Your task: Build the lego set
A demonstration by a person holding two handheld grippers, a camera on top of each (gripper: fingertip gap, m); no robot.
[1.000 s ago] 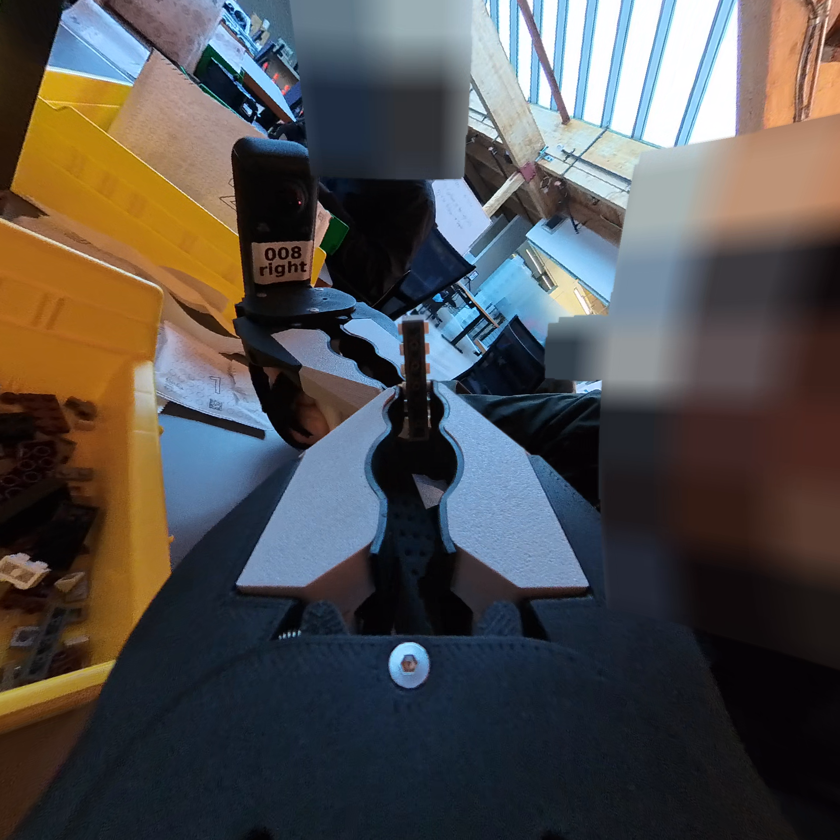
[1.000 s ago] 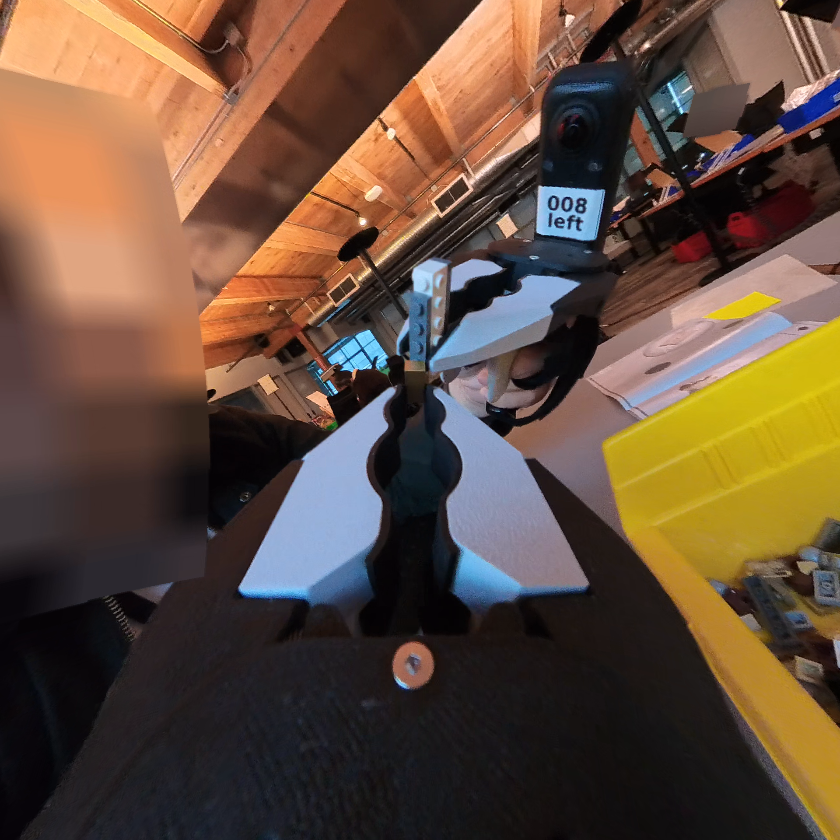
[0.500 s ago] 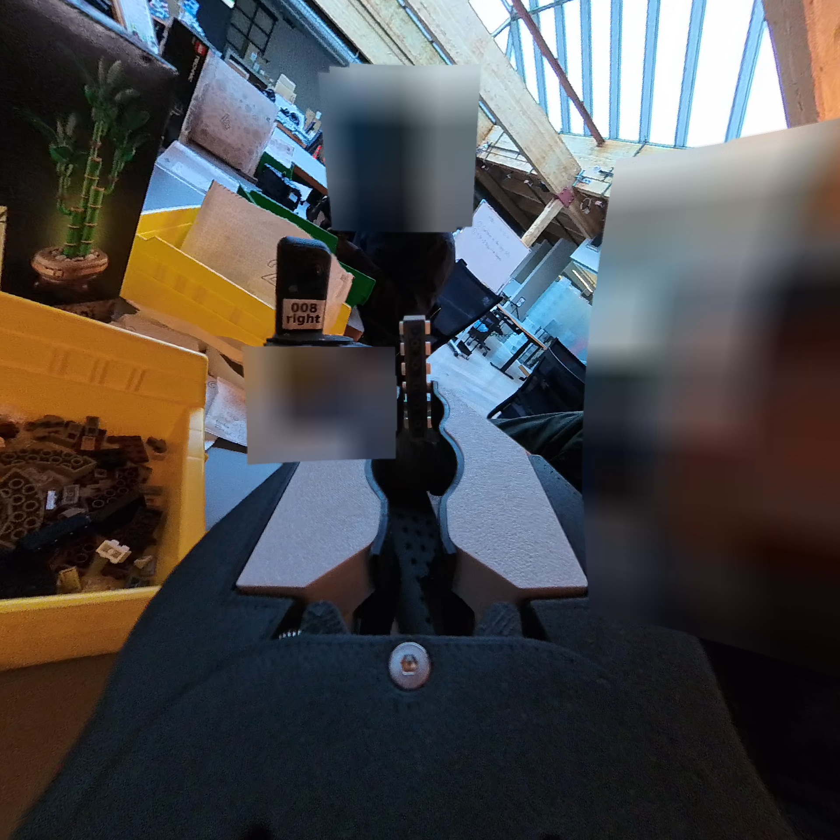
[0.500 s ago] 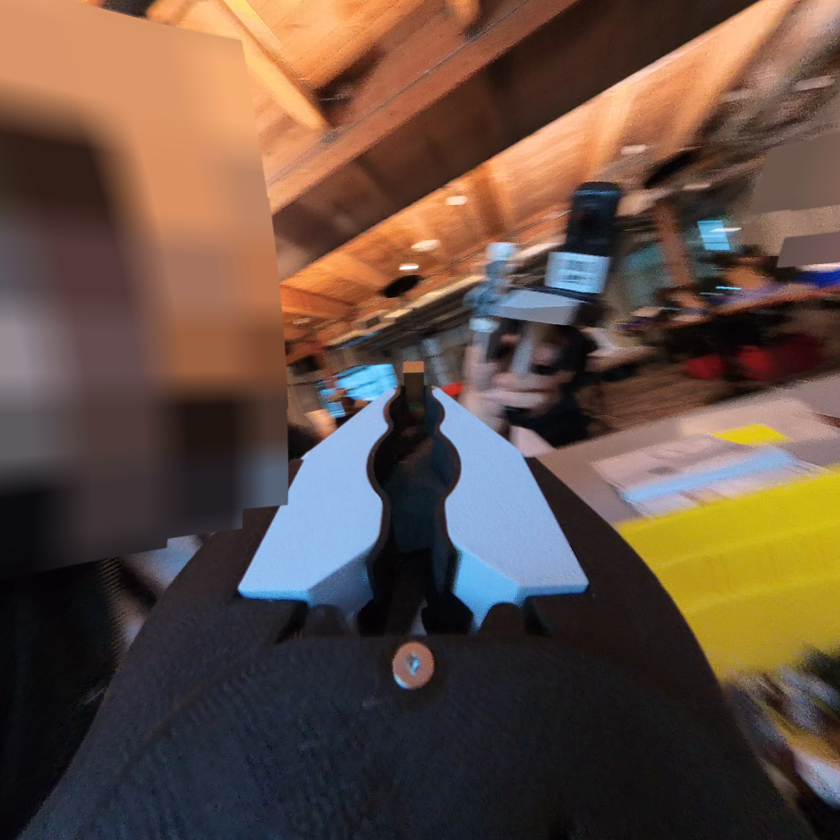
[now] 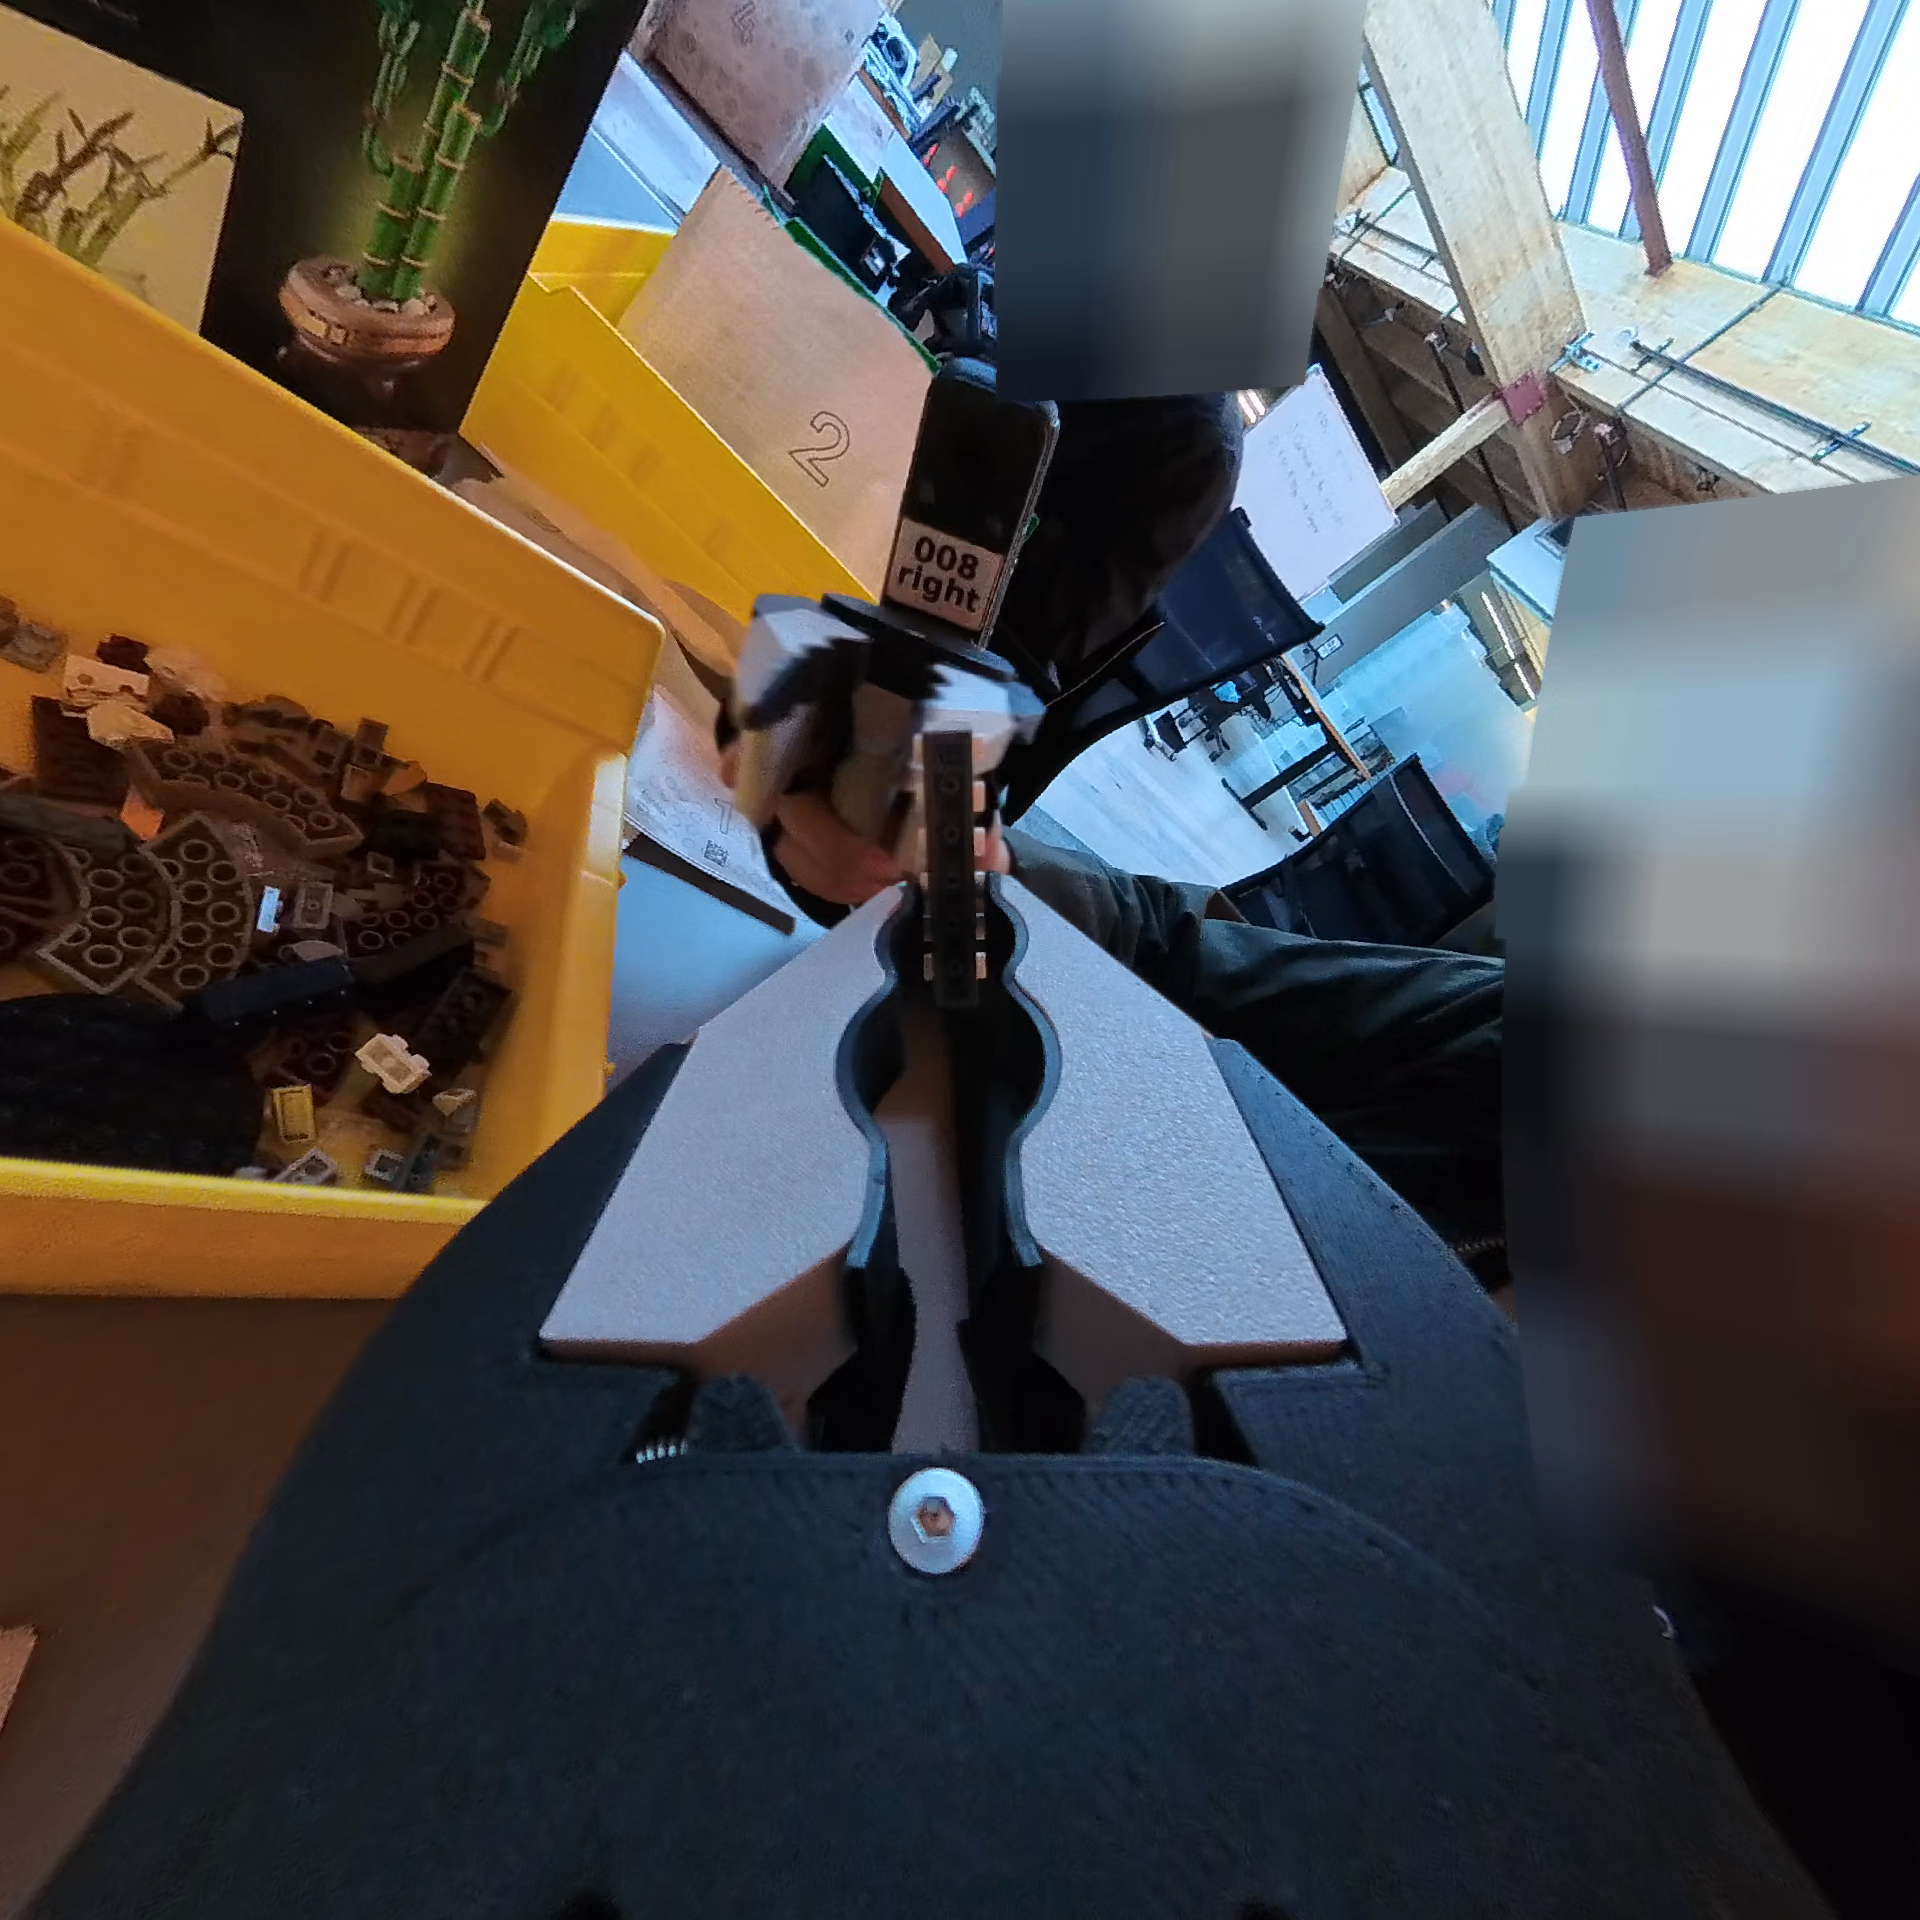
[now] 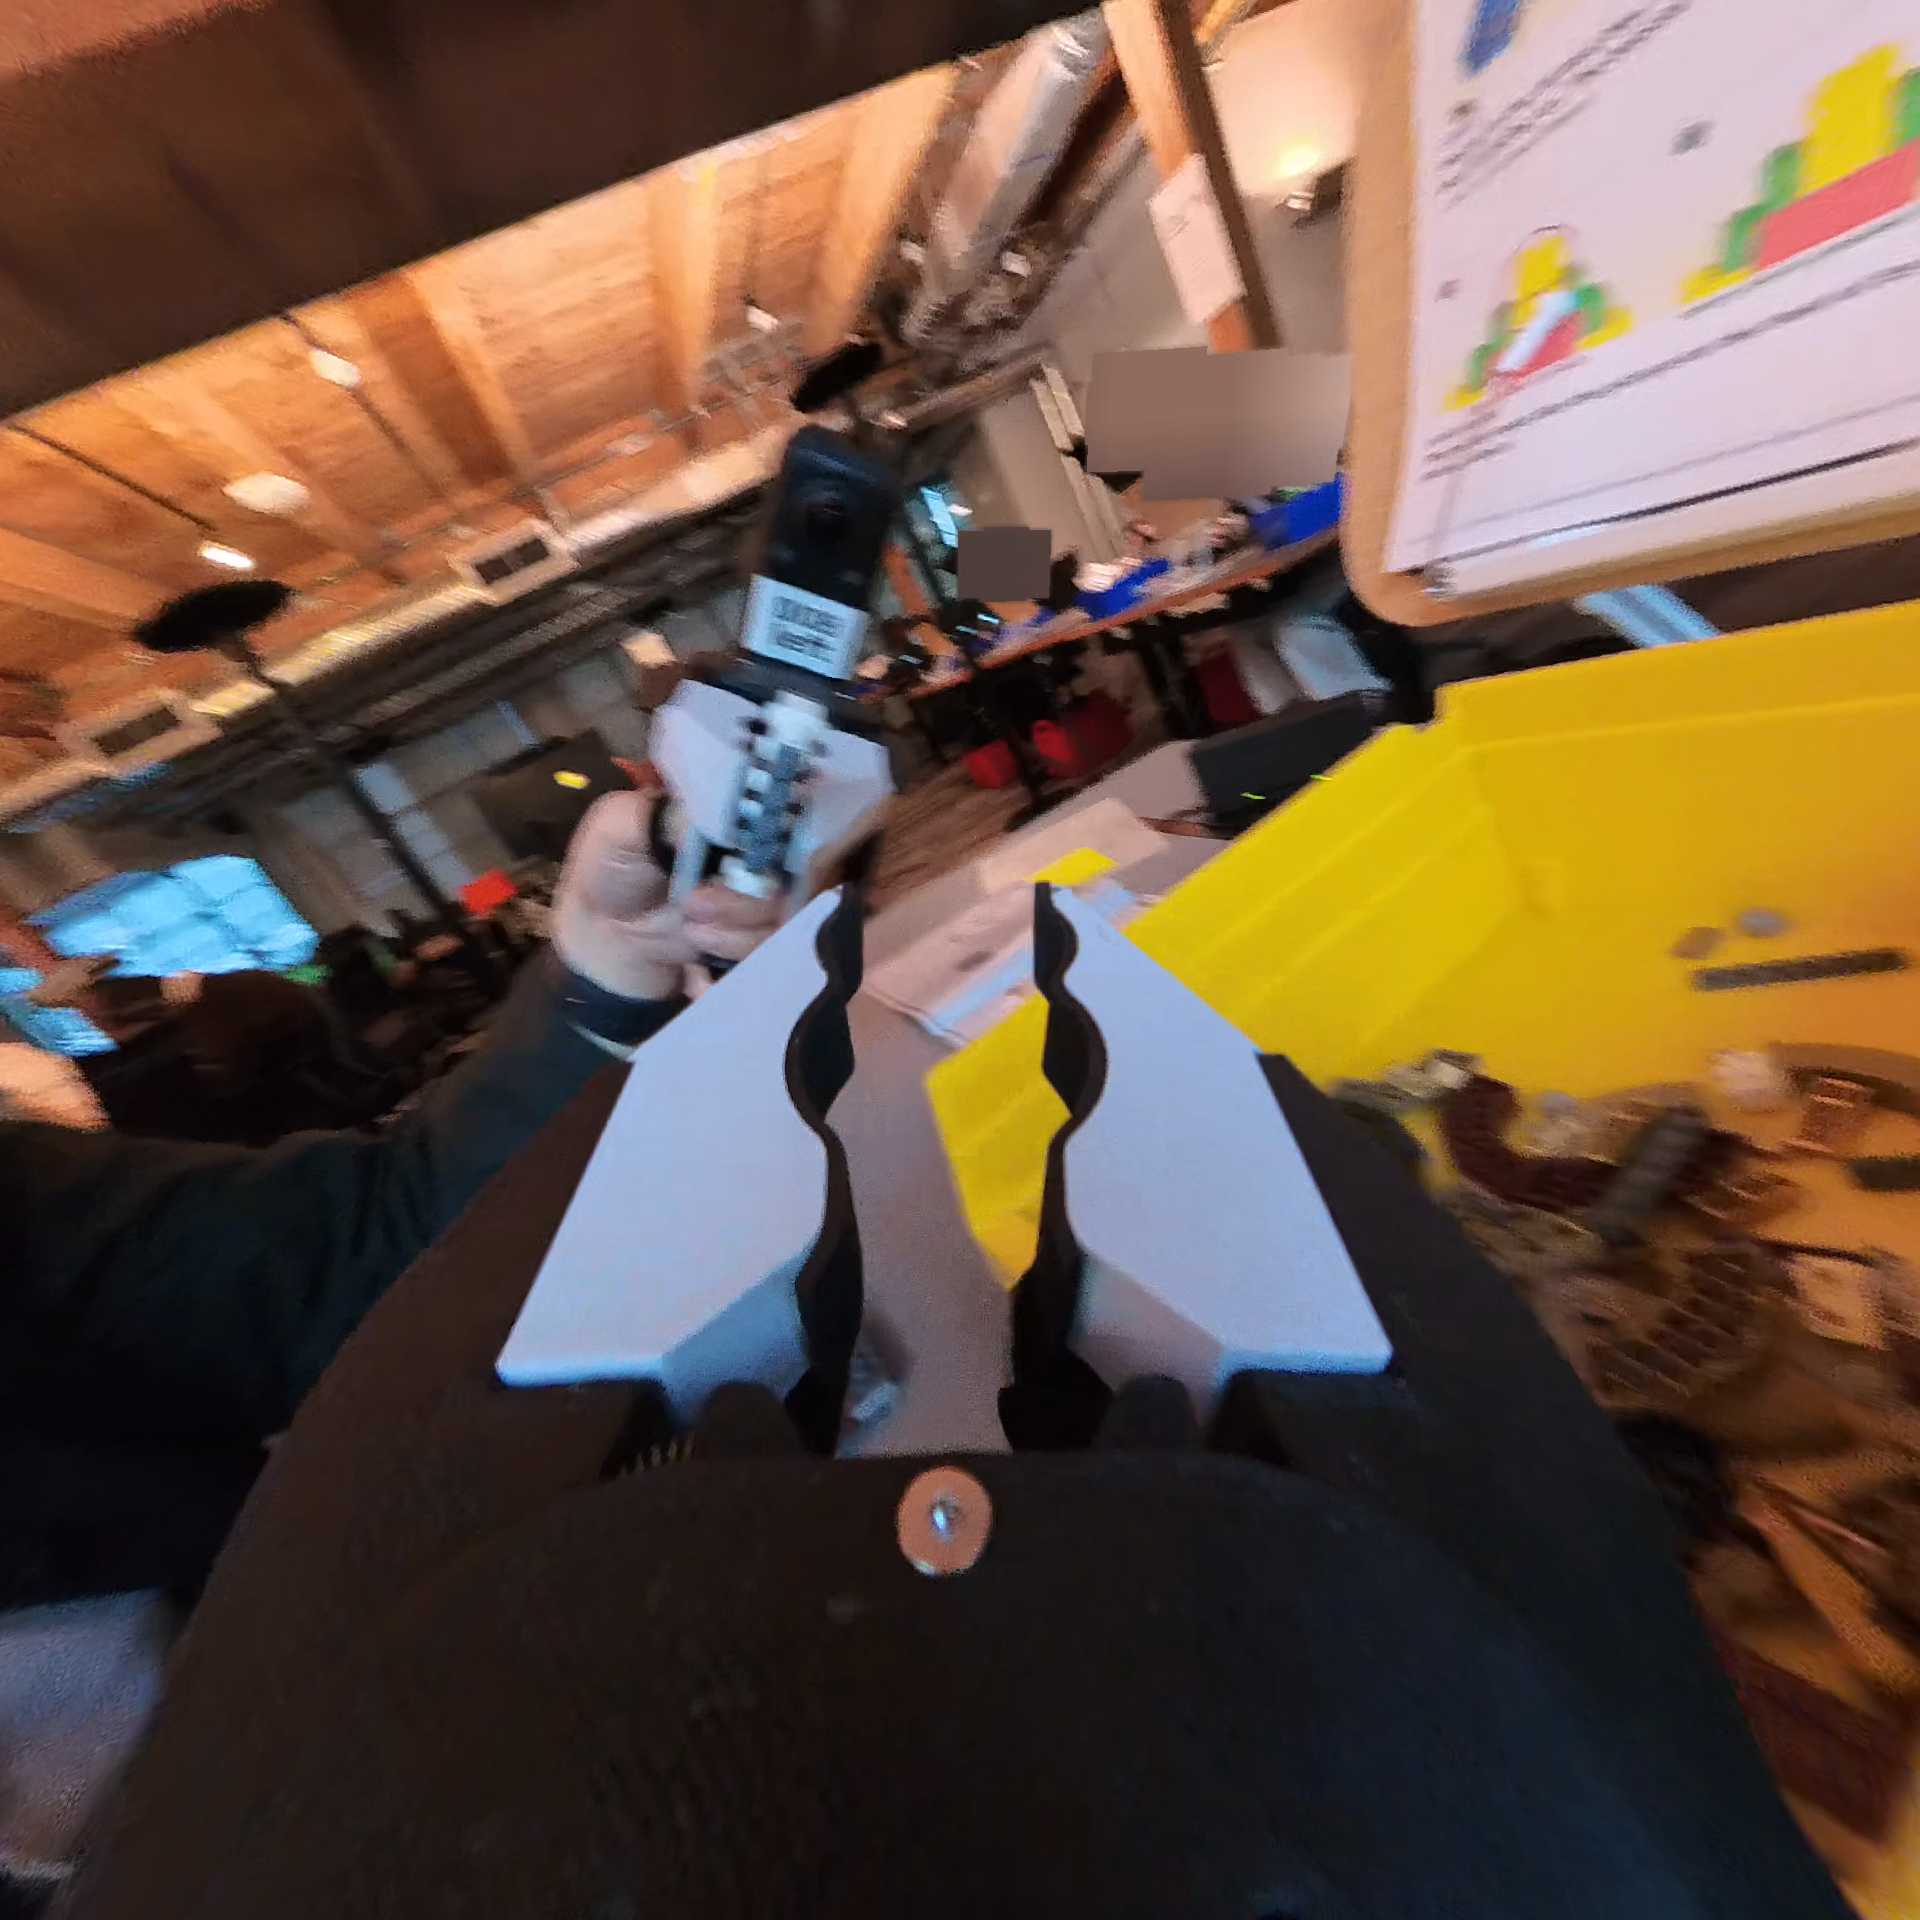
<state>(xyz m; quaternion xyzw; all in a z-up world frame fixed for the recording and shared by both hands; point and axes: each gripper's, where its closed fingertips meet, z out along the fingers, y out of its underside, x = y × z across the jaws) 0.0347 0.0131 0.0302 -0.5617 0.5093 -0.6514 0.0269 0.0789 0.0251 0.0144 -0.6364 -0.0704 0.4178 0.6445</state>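
- Left tongs (image 5: 951, 914) clamp a dark studded lego strip (image 5: 953, 831), standing upright just right of the yellow bin (image 5: 312, 582).
- Right tongs (image 6: 948, 904) gape apart — empty, beside that bin of loose bricks (image 5: 239, 914).

- My right hand-held gripper (image 6: 943, 896) stands with its jaws apart and nothing between them.
- Past its tips, my left hand-held gripper (image 6: 767, 831) clamps a stack of grey lego pieces (image 6: 774, 805), with my hand (image 6: 623, 899) wrapped around its handle.
- A yellow bin (image 6: 1538, 821) of dark bricks (image 6: 1621, 1195) sits to the right.
- A blurred instruction sheet (image 6: 1662, 260) fills the upper right corner.
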